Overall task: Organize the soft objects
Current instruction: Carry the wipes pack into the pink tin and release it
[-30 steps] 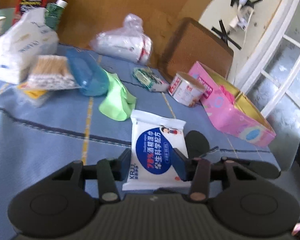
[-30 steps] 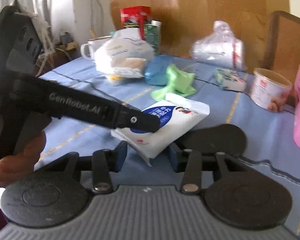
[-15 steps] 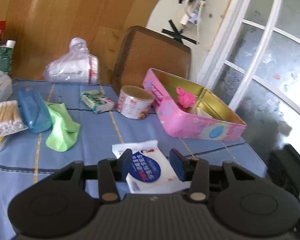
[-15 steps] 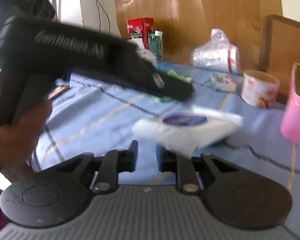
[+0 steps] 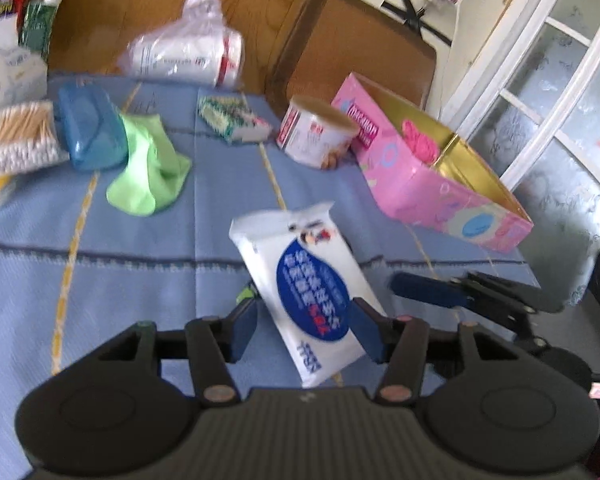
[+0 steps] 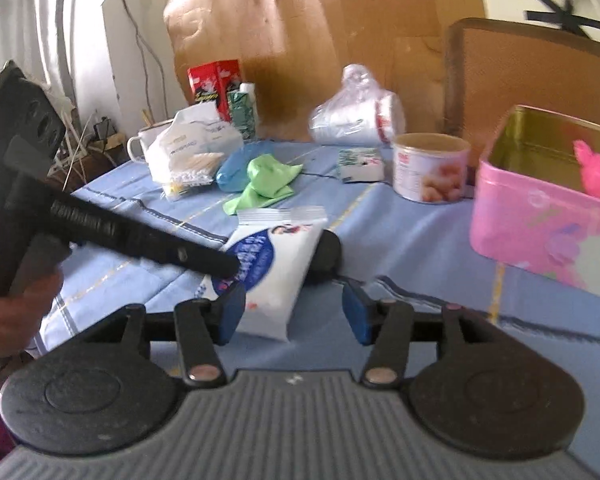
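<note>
1. Left wrist view: the left gripper (image 5: 306,330) is clenched on a white wet-wipes pack (image 5: 305,285) with a blue oval label. Both blue pads (image 5: 365,336) press its sides, and the pack is tilted, its top edge leaning away to the left above the tabletop (image 5: 140,264), which is covered in a blue cloth with yellow stripes.
2. Same view, right side: one blue-padded finger of the right gripper (image 5: 428,290) reaches in from the right edge, near the pack but apart from it.
3. Same view, far side of the tabletop: a pink tin (image 5: 440,188) stands open with a pink soft item (image 5: 418,140) inside, just beside a round can (image 5: 316,136). Farther left lie a green-patterned packet (image 5: 232,118), a green cloth (image 5: 148,172), a blue pouch (image 5: 90,132) and a bag of cotton swabs (image 5: 20,140).
4. Right wrist view: the right gripper (image 6: 294,314) is released and its jaws are opening. The lower corner of the wet-wipes pack (image 6: 276,272) hangs between the fingers; the right pad stands clear of it, and contact at the left pad cannot be determined.
5. Same view: the left gripper (image 6: 220,262) enters from the left, a hand (image 6: 16,312) on its handle, its dark finger lying across the pack's label.
6. Same view: the pink tin (image 6: 540,232) is at right, well apart from the pack; the round can (image 6: 430,168) and green cloth (image 6: 266,182) lie beyond.
</note>
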### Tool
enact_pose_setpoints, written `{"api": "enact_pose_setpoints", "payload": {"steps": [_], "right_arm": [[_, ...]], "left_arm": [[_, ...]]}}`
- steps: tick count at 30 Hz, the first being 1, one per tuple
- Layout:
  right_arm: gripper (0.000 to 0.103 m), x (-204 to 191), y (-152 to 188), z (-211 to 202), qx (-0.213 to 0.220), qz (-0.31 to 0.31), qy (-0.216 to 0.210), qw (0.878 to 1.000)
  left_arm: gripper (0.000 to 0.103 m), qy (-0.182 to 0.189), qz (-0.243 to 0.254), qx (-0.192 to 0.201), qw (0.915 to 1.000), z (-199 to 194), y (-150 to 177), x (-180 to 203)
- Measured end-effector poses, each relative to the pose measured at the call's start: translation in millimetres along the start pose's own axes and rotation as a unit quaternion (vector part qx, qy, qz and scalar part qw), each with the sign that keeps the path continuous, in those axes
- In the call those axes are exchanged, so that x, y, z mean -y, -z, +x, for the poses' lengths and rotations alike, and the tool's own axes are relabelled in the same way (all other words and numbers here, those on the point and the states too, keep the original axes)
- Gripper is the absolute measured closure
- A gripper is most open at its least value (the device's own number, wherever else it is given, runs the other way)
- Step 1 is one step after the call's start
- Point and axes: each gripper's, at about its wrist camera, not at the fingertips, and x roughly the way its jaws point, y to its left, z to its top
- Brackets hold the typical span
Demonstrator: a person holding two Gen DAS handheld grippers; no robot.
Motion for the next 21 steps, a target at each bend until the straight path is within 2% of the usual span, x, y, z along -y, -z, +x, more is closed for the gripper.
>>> {"api": "enact_pose_setpoints", "payload": {"steps": [1,3,4,8,10,14,18,21], "right_arm": [[0.048,0,0,7,-0.009,0.001,-0.006,1.0],[0.063,3,0,17,-0.017,0.024,-0.03,0.999],[0.063,5,-2,18,-0.019,0.04,-0.045,0.998],[0.07,2,1,-1,0.001,0.031,-0.032,0.999],[0.071,3,0,-12,0.02,0.03,-0.014,0.999],[0.072,14,-10,-37,0.076,0.019,0.049,0.996],[0.072,43,-25,-60,0.126,0.034,0.114,0.985],[0.072,69,-34,-70,0.16,0.05,0.165,0.972]], "left_arm": [[0.064,-0.008,-0.005,0.003,1.0,1,2,-2],[0.077,0.004,-0.015,0.005,0.9999,-3,3,-5],[0.077,0.005,-0.018,0.006,0.9998,-5,2,-5],[0.076,-0.004,0.02,0.019,0.9996,-9,-5,16],[0.074,0.006,0.038,0.028,0.9989,-7,-14,29],[0.073,0.04,0.071,0.037,0.996,8,-45,62],[0.073,0.066,0.121,0.058,0.9888,30,-77,108],[0.073,0.084,0.148,0.065,0.9833,57,-99,142]]}}
